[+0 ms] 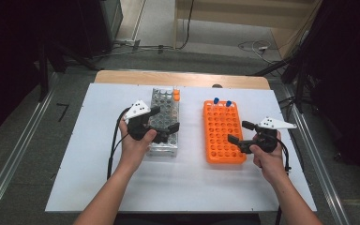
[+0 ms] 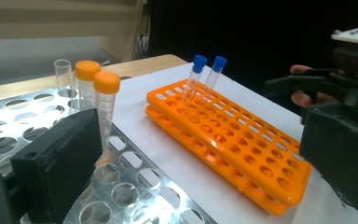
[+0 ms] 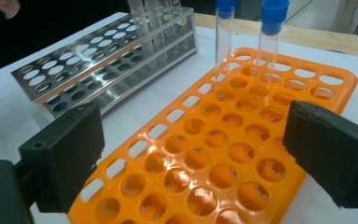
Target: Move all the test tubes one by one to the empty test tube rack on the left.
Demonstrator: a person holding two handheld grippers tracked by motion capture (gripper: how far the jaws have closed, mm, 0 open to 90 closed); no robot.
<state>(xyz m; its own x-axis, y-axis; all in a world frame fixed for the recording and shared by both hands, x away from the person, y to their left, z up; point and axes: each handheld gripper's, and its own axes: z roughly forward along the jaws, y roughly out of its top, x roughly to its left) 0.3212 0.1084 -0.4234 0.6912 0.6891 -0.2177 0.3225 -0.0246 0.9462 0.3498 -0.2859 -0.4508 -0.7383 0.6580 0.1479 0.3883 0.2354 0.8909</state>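
We see both claws gaping, empty: left gripper (image 1: pixel 161 124) over perforated shiny metal rack (image 1: pixel 165 119), right gripper (image 1: pixel 240 132) beside glossy orange plastic rack (image 1: pixel 221 129).

Two tube racks sat side by side
Metal rack (image 1: pixel 164 123) held orange-capped tubes (image 2: pixel 98 100) upright at its far end; orange rack (image 1: pixel 222 131) — two blue-capped tubes (image 1: pixel 222 102).

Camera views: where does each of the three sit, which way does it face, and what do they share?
High view: above the person's side, looking forward and down on the white table; both forearms enter from below, left tool over the metal rack, right tool at the orange rack.
Left gripper view: rides the left tool, facing across the metal rack toward the orange rack.
Right gripper view: rides the right tool, low over the orange rack.
Shared: two blue-capped tubes.
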